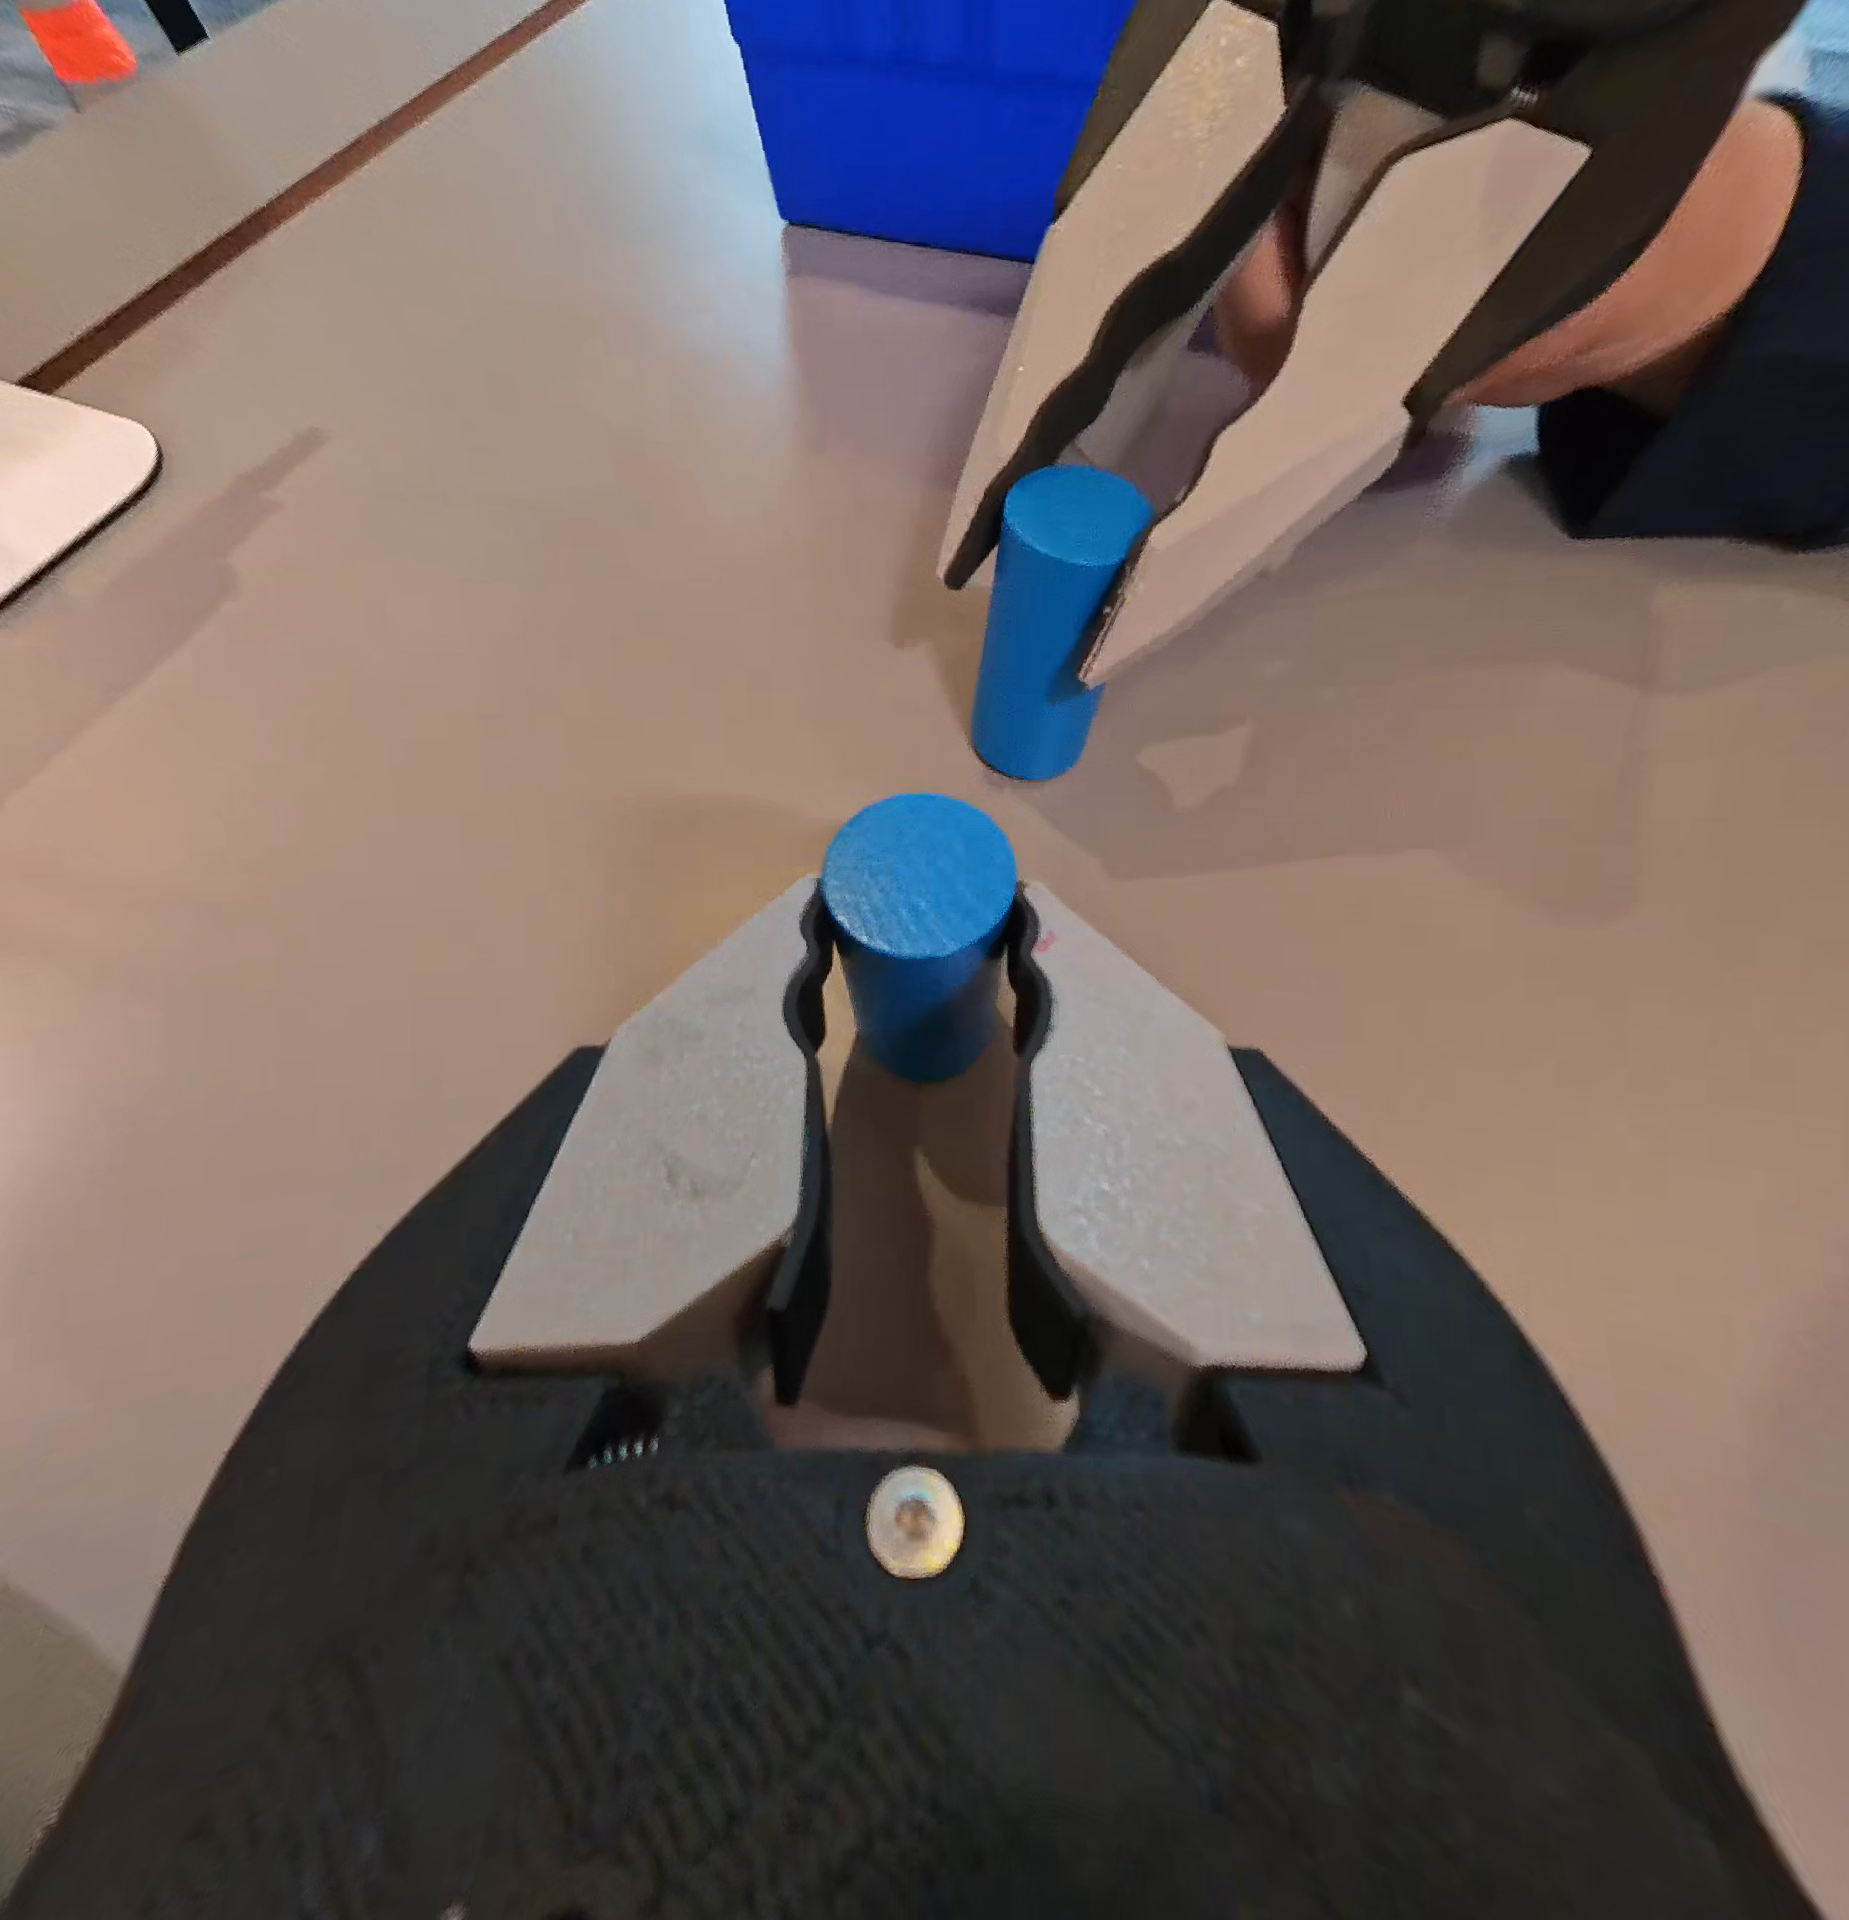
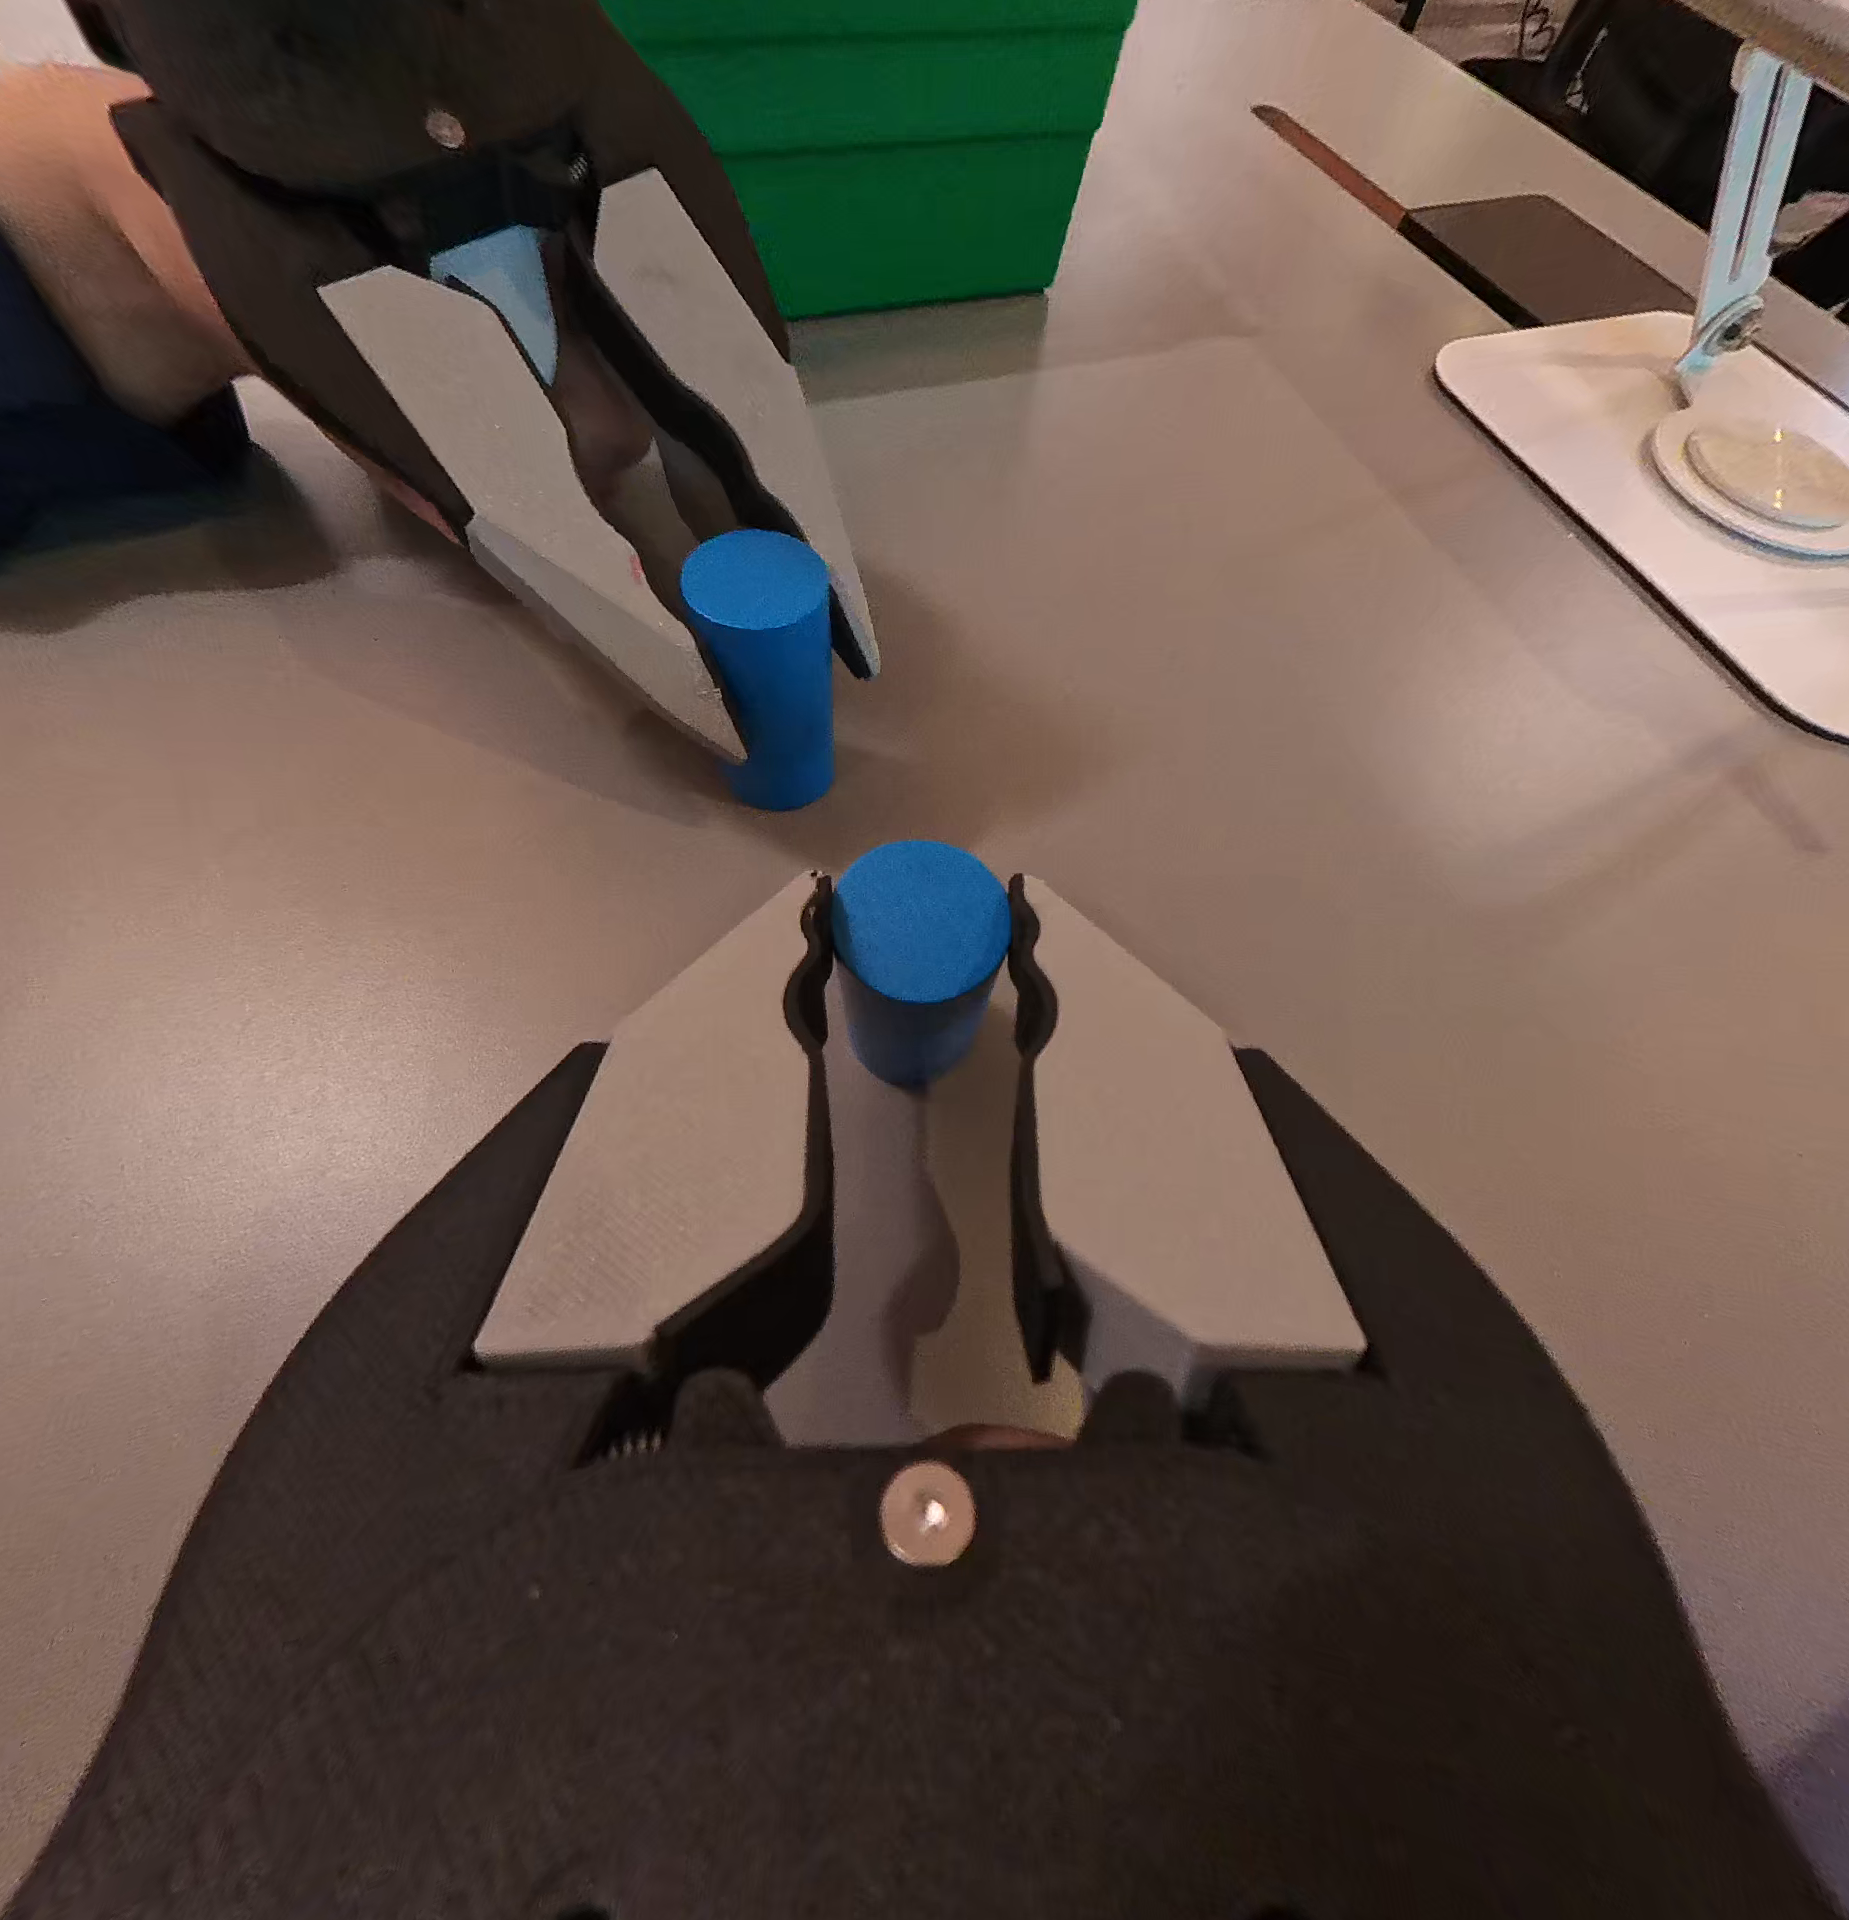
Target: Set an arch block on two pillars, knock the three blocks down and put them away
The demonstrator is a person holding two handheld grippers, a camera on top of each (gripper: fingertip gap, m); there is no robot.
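Note:
Two blue cylinder pillars stand upright on the grey table [image 1: 484,727], close together. My left gripper [image 1: 918,920] is shut on one blue pillar [image 1: 918,935], its pads pressed on the pillar's top part. The same pillar and gripper show in the right wrist view [image 2: 764,665]. My right gripper [image 2: 920,925] is shut on the other blue pillar [image 2: 920,956], which also shows in the left wrist view [image 1: 1055,623] between the far gripper's fingers. Both pillars rest on the table. No arch block is in view.
A blue bin [image 1: 899,125] stands at the far side in the left wrist view. A green bin [image 2: 899,156] stands at the far side in the right wrist view. A white stand base [image 2: 1678,499] lies at the right. A person's hand [image 1: 1678,291] holds the far gripper. The left gripper's tips are roughly 6 cm from the right gripper's.

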